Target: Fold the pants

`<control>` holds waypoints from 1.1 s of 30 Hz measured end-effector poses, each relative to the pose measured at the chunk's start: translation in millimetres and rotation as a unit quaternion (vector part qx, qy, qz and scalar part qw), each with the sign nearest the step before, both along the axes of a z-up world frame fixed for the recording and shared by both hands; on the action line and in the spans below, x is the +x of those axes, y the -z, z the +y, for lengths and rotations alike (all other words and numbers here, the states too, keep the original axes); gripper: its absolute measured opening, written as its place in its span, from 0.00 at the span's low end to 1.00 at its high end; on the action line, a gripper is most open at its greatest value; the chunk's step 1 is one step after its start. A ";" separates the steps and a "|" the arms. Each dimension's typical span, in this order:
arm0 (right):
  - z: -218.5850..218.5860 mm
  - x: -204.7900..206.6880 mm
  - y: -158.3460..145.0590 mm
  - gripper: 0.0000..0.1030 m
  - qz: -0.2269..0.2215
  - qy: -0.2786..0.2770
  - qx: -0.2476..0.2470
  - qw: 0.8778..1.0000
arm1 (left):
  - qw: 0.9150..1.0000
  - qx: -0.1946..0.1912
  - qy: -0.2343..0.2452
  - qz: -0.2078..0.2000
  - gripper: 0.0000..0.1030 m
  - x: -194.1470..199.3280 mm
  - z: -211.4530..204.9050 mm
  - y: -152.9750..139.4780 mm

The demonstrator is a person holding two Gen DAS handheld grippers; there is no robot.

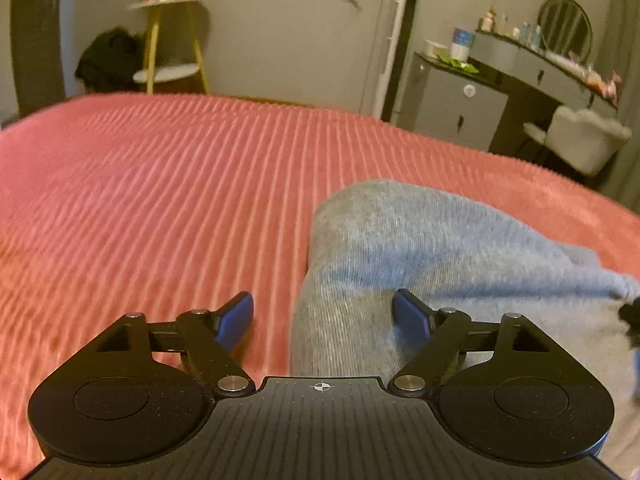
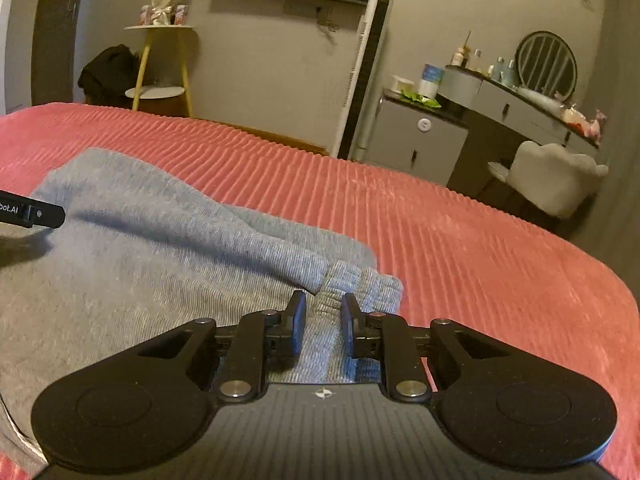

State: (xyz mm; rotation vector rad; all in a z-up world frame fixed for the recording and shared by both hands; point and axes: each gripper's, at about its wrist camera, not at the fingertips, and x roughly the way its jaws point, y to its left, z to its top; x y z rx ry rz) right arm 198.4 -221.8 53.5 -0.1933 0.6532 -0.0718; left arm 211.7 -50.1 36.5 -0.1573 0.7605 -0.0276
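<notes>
Grey sweatpants (image 1: 420, 248) lie folded over on a pink ribbed bedspread (image 1: 160, 184). My left gripper (image 1: 323, 312) is open, its blue fingers straddling the left folded edge of the pants, low over the fabric. In the right wrist view the pants (image 2: 152, 264) fill the left and centre. My right gripper (image 2: 322, 314) is nearly closed around the ribbed cuff (image 2: 360, 284) at the pants' right edge, jaws a narrow gap apart with cloth between them. The left gripper's body (image 2: 36, 213) shows at the far left over the pants.
The bedspread (image 2: 460, 240) stretches ahead and to both sides. Beyond the bed stand a gold side table (image 1: 172, 40), a white tower fan (image 2: 366, 72), a grey cabinet (image 2: 420, 136), a vanity with a round mirror (image 2: 546, 62) and a white chair (image 2: 556, 176).
</notes>
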 end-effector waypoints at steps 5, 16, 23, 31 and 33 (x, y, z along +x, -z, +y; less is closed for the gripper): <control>11.0 -37.0 -15.0 0.26 -0.014 -0.015 0.033 0.999 | 1.000 -0.019 0.003 0.008 0.72 -24.7 7.5 -13.7; 28.0 -84.4 -25.1 0.31 -0.015 -0.027 -0.019 0.999 | 0.999 -0.031 0.018 0.009 0.69 -70.8 -3.7 -30.9; 19.8 -90.8 -8.2 0.35 -0.008 -0.024 -0.003 1.000 | 0.999 0.010 0.035 0.015 0.78 -93.1 -0.1 -2.3; 26.6 -94.8 -19.6 0.38 0.021 0.004 0.005 1.000 | 0.999 -0.023 0.014 0.023 0.75 -119.2 17.8 -13.1; 25.7 -104.6 -20.5 0.64 0.039 0.023 0.019 0.999 | 0.999 -0.023 0.021 0.026 0.76 -134.8 17.1 -18.6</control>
